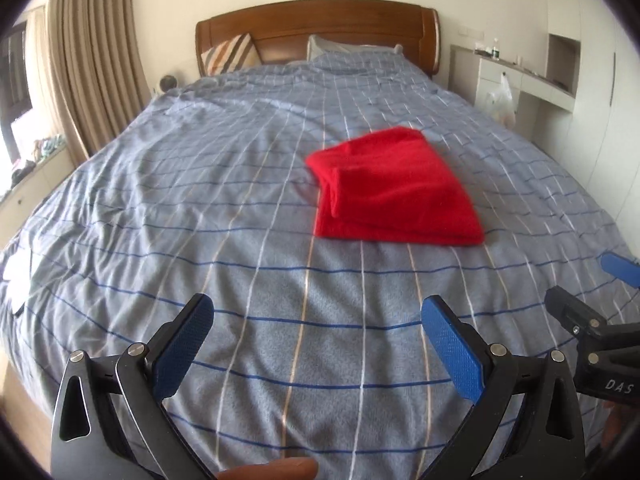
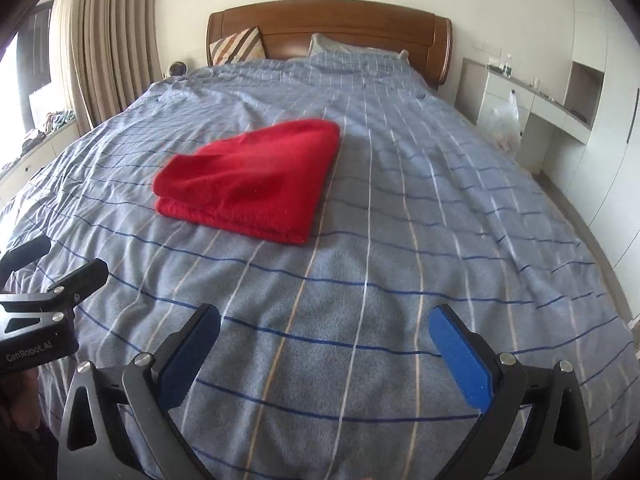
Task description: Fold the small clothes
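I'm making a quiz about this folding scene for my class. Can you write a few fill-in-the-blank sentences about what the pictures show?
1. The folded garment lying on the bedspread is ____ in colour.
2. The left tool and the right tool both have their jaws ____, holding nothing.
3. The headboard behind the striped cushion is made of ____.
4. Neither tool touches the garment; it lies ____ them on the bed.

Missing words: red; open; wood; beyond
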A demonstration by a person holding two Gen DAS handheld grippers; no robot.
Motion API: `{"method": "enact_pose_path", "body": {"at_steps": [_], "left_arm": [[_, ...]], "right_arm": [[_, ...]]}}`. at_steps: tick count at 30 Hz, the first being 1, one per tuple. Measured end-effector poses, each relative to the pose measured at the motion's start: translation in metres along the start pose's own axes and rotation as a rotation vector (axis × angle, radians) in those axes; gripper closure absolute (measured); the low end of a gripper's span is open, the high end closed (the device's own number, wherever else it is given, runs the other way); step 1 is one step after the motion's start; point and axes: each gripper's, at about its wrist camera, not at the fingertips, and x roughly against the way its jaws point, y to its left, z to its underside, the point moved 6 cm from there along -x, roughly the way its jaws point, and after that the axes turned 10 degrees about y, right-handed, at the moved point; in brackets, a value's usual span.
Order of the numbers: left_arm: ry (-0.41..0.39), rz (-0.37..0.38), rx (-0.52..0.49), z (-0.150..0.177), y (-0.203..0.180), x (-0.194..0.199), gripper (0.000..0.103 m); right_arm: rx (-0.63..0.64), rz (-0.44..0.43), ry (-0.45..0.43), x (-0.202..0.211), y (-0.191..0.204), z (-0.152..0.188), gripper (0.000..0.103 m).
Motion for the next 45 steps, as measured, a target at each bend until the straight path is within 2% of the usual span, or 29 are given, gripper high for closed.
{"method": "enact_pose_path", "body": {"at_steps": [3,9,13,20,45], "left_arm": [[0.007,-0.051,-0.01,-0.003,0.002,0.027,0.0],[0.104,0.056,0.055,0.0,0.004,0.047,0.0],[0.106,0.043,0.059,0.0,0.003,0.054,0.0],[0.078,-0.037,0.055,-0.003,0.007,0.067,0.0],[0.006,-0.09,0.058,-0.013,0.011,0.093,0.0]], "right_arm": [[0.012,0.032,-0.025,0.034,0.002,-0.007,0.0],[0.033,0.075,-0.033,0.076,0.006,-0.01,0.0],[0.056,0.085,-0.046,0.094,0.01,-0.011,0.0],[0.061,0.079,-0.038,0.106,0.016,-0.014,0.0],[0.065,0.073,-0.046,0.119,0.022,-0.016,0.0]]}}
